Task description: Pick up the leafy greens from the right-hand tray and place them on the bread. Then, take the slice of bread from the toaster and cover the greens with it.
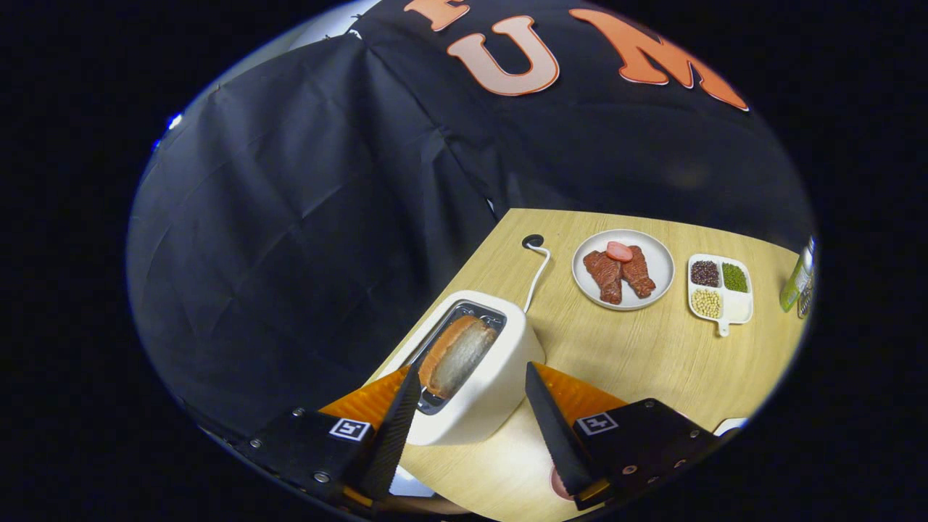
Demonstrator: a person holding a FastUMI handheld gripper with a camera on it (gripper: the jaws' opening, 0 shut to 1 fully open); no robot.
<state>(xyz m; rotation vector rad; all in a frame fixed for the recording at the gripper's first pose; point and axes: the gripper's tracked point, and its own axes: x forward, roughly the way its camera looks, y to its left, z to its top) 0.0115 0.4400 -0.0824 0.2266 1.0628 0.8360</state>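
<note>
A white toaster (484, 377) stands on the wooden table (638, 355), just ahead of my fingers and partly between them. A slice of bread (457, 353) sticks up out of its slot, brown crust on the left side. My gripper (471, 395) is open and hovers above the toaster's near end, with nothing held. The left fingertip (407, 391) is beside the slot's near corner, and the right fingertip (538, 391) is off the toaster's right side.
The toaster's white cord (538, 272) runs back to a hole in the table. Beyond it sits a white plate (623, 270) with meat pieces and a pink slice. Right of that is a small divided dish (719, 287) of beans, then a bottle (797, 279).
</note>
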